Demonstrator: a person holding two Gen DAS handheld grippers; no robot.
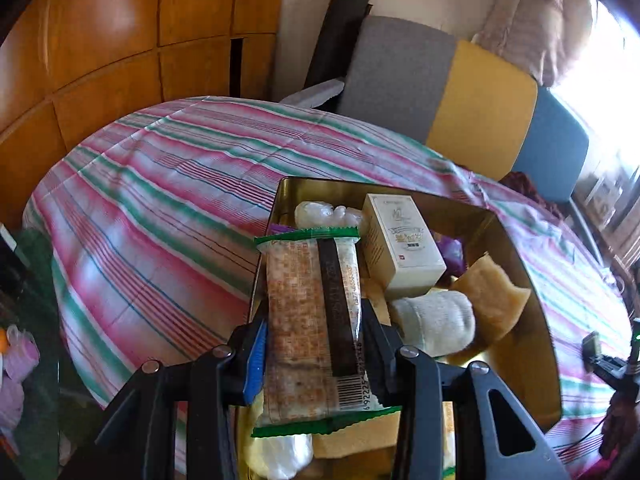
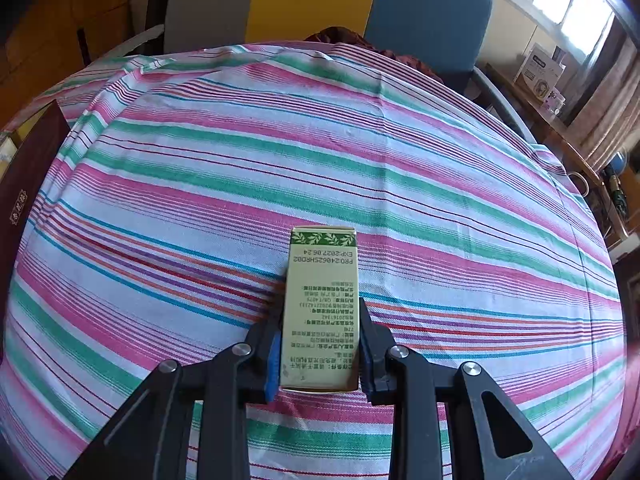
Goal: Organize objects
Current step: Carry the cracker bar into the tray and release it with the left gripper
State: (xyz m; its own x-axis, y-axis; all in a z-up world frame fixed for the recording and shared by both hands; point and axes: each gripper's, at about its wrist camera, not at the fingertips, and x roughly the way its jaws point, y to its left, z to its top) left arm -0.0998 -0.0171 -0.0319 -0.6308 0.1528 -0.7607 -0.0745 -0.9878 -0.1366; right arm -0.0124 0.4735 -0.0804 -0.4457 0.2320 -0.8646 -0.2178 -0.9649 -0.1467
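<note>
Above the open tin, the left gripper pinched a light, crinkly, probably brittle snack packet across its middle, while the right gripper clamped a stiff little carton over the striped cloth.

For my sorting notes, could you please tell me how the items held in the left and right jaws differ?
The snack packet is a soft clear wrapper with green ends; the green-printed carton is a rigid box. The packet hangs over the filled gold tin; the carton is over bare striped cloth. Both are long, narrow, and clamped across their width.
</note>
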